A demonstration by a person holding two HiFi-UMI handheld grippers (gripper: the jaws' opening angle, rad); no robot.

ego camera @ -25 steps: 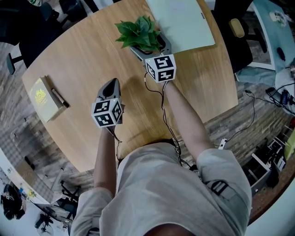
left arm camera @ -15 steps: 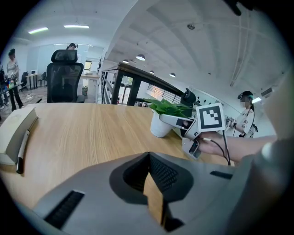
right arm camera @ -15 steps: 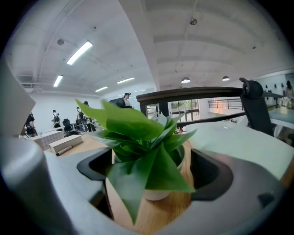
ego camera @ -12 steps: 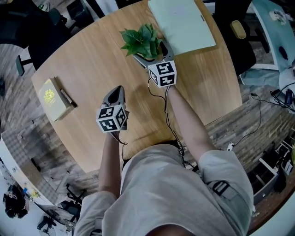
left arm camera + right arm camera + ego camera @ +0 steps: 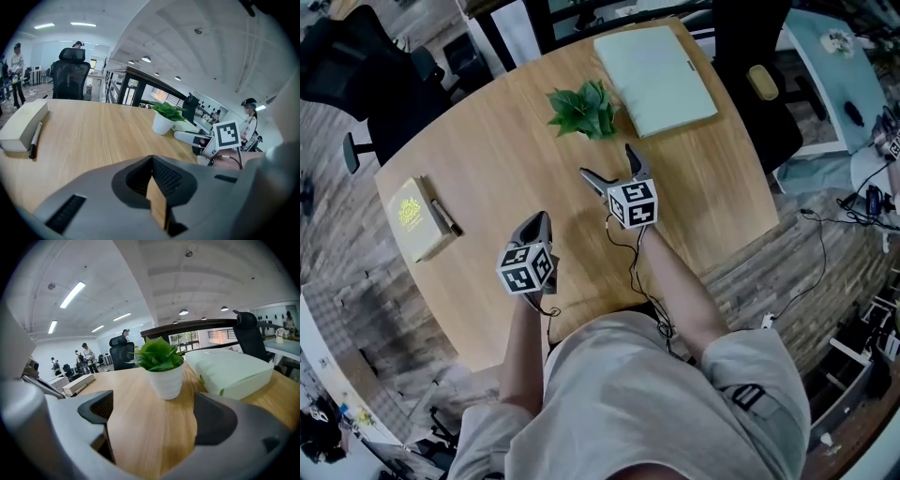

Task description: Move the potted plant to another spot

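Right tool (image 5: 609, 167): its jaws have just been opening and are now standing at their widest; nothing is lying between them, only bare tabletop (image 5: 487, 159).
Left tool (image 5: 538, 221): its jaws are resting together, gripping nothing; it is hovering over the tabletop to the left of the right tool and nearer the person.
Potted plant (image 5: 584, 110): it is standing upright in its white pot straight ahead of the right tool, clear of both jaw tips and touching neither.
Neighbouring item: a pale green folder (image 5: 654, 67) is lying ahead and to the right of the right tool, just beside the pot.
Far item: a book (image 5: 414, 217) with a pen is lying well off to the left of the left tool.
Task status (judged): the pot appears to be set down and released.
Hazard 1: a wide jaw is sweeping close to the pot if the right tool swings sideways; a knock on the pot wall would be tipping it.
Hazard 2: any push to the right would be driving the pot against the folder edge.
Hazard 3: the cable trailing behind the right tool could be snagging during hand movement.
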